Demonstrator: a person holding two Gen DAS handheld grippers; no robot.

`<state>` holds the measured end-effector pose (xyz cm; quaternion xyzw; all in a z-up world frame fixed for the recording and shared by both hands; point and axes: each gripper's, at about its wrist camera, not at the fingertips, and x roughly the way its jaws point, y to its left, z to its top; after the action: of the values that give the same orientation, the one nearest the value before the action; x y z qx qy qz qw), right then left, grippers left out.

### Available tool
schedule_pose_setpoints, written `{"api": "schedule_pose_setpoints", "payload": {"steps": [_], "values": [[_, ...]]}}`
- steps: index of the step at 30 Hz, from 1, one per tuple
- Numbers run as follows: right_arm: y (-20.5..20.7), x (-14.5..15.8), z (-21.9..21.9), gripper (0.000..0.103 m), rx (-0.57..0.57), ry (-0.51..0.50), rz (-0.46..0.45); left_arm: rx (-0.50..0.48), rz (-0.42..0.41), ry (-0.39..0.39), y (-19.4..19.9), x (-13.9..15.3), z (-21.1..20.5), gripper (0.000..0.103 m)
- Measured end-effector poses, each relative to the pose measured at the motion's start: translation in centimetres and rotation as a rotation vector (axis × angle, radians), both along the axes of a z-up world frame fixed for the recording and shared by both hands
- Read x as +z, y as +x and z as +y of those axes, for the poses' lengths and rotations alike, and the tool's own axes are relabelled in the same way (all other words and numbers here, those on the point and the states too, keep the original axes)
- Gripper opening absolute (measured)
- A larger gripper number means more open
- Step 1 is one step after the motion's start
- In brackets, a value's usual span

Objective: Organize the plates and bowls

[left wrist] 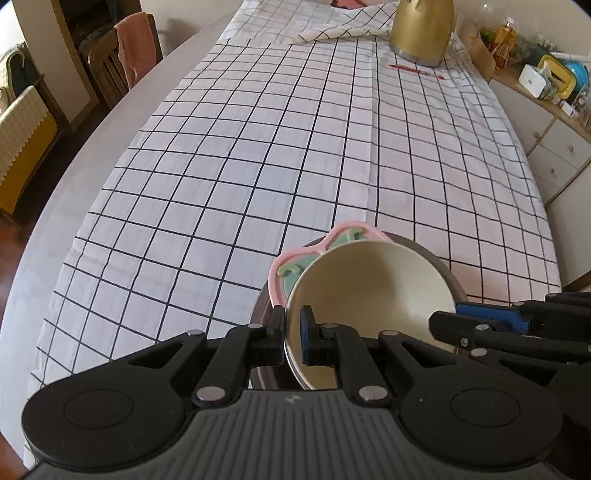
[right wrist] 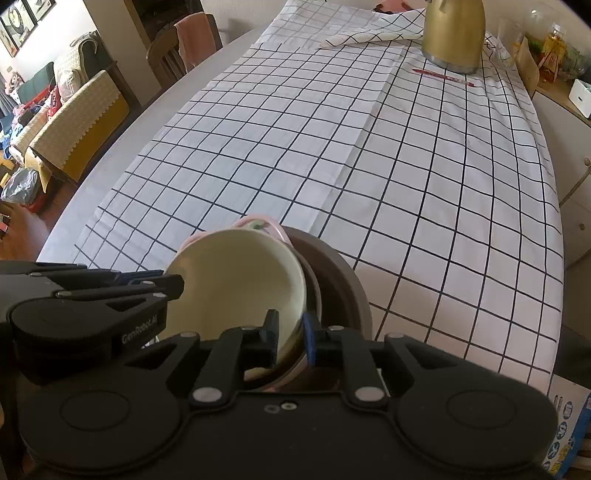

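A cream bowl (left wrist: 373, 284) sits tilted on a pink heart-shaped plate (left wrist: 291, 266) with a green centre, and both rest on a dark grey plate (left wrist: 448, 269) at the near edge of the checked tablecloth. My left gripper (left wrist: 293, 334) is shut on the cream bowl's left rim. My right gripper (right wrist: 291, 338) is shut on the bowl's right rim (right wrist: 299, 295); the pink plate (right wrist: 271, 223) peeks out behind, and the dark plate (right wrist: 343, 284) lies under and to the right. Each gripper shows in the other's view.
A gold kettle (left wrist: 423, 29) stands at the far end with a red pen (left wrist: 415, 69) in front of it. A folded checked cloth (left wrist: 343, 26) lies beside it. Chairs (left wrist: 122, 55) stand along the table's left side. A cluttered cabinet (left wrist: 546, 88) stands at right.
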<state>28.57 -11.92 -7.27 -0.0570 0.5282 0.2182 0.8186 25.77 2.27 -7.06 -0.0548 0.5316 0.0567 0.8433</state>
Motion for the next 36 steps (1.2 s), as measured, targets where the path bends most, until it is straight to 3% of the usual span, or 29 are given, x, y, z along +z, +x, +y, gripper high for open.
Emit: {"api": "schedule_pose_setpoints", "payload": {"steps": [7, 22, 36], "values": [[-0.1, 0.5, -0.4, 0.023, 0.001, 0.021, -0.003, -0.006, -0.028, -0.047, -0.7, 0.5, 0.8, 0.008], [-1.9, 3.3, -1.5, 0.047, 0.053, 0.088, -0.061, 0.001, -0.089, -0.171, -3.7, 2.3, 2.7, 0.012], [-4.2, 6.0, -2.8, 0.075, 0.106, 0.13, -0.143, -0.034, -0.175, -0.142, -7.7, 5.1, 2.2, 0.015]]}}
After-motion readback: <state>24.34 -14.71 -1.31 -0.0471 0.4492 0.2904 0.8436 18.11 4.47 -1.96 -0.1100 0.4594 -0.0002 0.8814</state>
